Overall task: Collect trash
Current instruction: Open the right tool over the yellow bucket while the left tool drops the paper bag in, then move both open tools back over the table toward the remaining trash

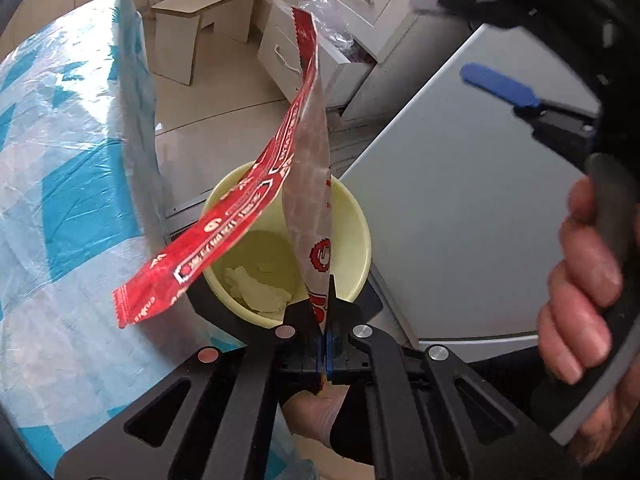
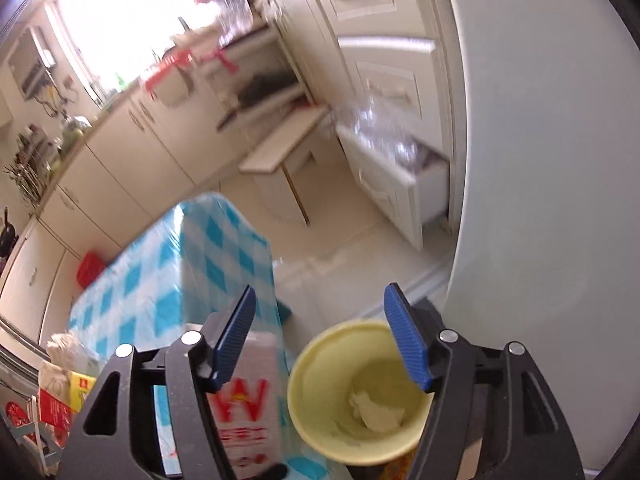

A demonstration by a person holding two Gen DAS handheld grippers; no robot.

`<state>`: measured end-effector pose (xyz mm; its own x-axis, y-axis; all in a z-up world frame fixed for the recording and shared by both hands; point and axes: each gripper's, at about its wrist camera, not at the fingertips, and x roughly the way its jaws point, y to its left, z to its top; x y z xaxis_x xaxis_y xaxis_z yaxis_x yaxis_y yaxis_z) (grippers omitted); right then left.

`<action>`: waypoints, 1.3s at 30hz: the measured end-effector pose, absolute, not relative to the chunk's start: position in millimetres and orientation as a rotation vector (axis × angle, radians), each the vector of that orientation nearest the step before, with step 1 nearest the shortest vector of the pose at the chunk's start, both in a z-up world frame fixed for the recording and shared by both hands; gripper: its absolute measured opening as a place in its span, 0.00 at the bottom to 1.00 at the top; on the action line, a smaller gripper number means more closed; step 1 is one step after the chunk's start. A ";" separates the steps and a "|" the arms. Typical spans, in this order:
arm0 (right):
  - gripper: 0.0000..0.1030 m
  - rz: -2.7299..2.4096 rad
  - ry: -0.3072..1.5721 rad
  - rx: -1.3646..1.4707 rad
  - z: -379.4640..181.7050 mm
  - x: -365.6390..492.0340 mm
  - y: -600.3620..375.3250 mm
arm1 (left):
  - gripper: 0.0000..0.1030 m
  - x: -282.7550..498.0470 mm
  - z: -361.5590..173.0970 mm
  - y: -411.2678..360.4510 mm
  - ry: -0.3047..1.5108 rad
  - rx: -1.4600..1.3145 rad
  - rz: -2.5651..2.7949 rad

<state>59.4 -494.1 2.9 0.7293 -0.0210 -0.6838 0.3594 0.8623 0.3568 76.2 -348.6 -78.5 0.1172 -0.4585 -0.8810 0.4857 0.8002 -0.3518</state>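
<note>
Left tongs (image 1: 325, 344) are pressed tight on the bottom edge of a long red and clear plastic snack wrapper (image 1: 308, 184), which stands up out of the grip and flops over, its red tail drooping out to the left. Right under it sits the pale yellow paper cup (image 1: 352, 216) with a crumpled white tissue (image 1: 256, 284) already in the bottom. Here's the worry: the wrapper is far longer than the cup is wide, so if it's let go as it hangs, my guess is the loose tail catches the rim and tips out onto the blue and white checked plastic-covered desk (image 1: 60, 184). It's springy film too; it may unfold and climb back out.

Right tongs (image 2: 320, 340) are spread wide with nothing between the blue pads, one pad sitting over the cup's far rim, close enough to knock that light cup. Just beside the cup stands a white carton with red lettering (image 2: 248, 412). The grey appliance panel (image 1: 460, 200) crowds the right side. Farther off, an open white drawer (image 2: 404, 168) stuffed with clear plastic.
</note>
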 end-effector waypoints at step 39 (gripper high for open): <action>0.71 -0.082 0.747 0.405 9.5 96.2 -426.2 | 0.64 -5.4 -0.8 -142.7 0.995 -0.101 -0.364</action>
